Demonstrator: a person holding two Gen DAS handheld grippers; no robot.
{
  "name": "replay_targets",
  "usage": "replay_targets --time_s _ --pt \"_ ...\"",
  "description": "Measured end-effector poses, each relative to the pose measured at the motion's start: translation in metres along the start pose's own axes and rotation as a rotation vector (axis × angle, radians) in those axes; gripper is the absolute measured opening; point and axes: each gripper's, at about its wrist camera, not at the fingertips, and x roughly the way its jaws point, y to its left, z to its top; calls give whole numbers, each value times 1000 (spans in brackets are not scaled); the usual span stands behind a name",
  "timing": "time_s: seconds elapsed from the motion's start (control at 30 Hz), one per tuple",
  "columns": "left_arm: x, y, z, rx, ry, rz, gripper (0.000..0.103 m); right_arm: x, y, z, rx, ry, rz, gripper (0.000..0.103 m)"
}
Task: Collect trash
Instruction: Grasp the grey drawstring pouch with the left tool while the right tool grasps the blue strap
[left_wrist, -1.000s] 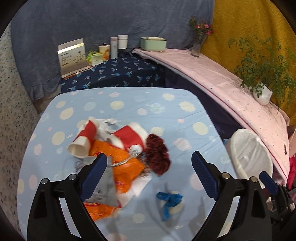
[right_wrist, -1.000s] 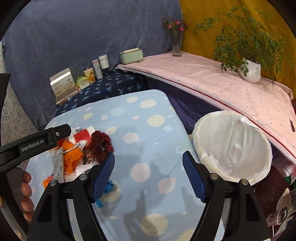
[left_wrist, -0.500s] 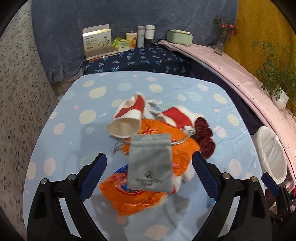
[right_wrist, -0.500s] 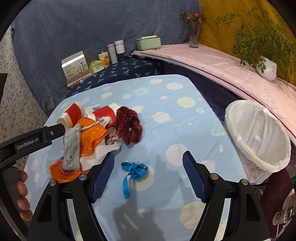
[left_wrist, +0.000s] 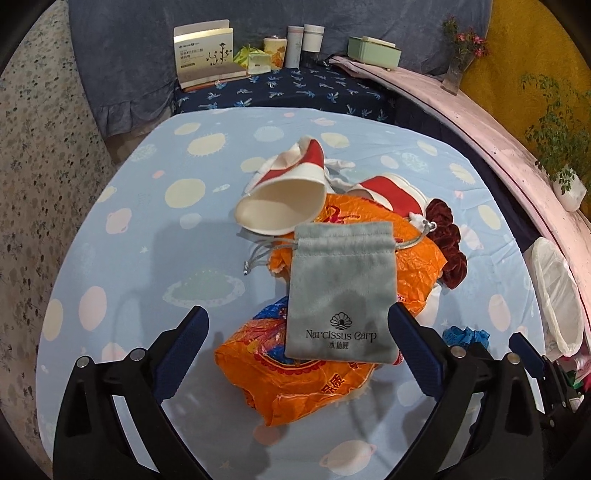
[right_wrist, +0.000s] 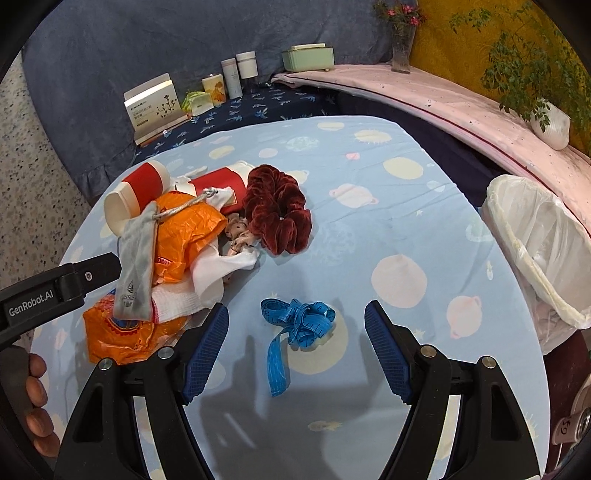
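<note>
The counter (right_wrist: 388, 177) carries a trash heap at its left; the lined bin (right_wrist: 539, 236) stands just off its right edge. Both tongs are spread apart and empty: the left tongs (left_wrist: 297, 354) over the orange bag (left_wrist: 295, 384) and grey pouch (left_wrist: 338, 291), the right tongs (right_wrist: 295, 347) over the blue tape (right_wrist: 295, 319).

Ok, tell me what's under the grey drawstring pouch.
The grey pouch lies on the crumpled orange plastic bag, which rests on white cloth. Anything beneath the bag is covered.
</note>
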Motion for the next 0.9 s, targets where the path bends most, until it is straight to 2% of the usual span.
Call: replay_targets --time_s 0.33,0.5,0.57,0.7,0.77,0.8,0.83,0.87,0.9 --pt "23 -7 4 -16 47 -70 94 20 -5 0 18 39 2 60" --pt "31 -12 5 -8 59 -92 93 30 -4 -4 13 67 10 48" --pt "32 -15 6 5 58 -101 87 33 -4 -5 15 78 15 42" --pt "36 -16 6 18 82 -134 64 34 -5 -6 13 76 14 30" --pt "35 -16 5 18 87 -147 51 33 -4 -6 11 75 20 28" --pt "34 -17 4 23 86 -151 48 32 -4 -7 10 74 24 26" --pt "33 -18 4 26 83 -153 40 31 -4 -7 10 75 26 26" --pt "31 -18 4 30 80 -155 29 30 -4 -7 9 74 26 25" --pt "29 -19 3 36 78 -154 24 29 -4 -7 10 71 27 24"
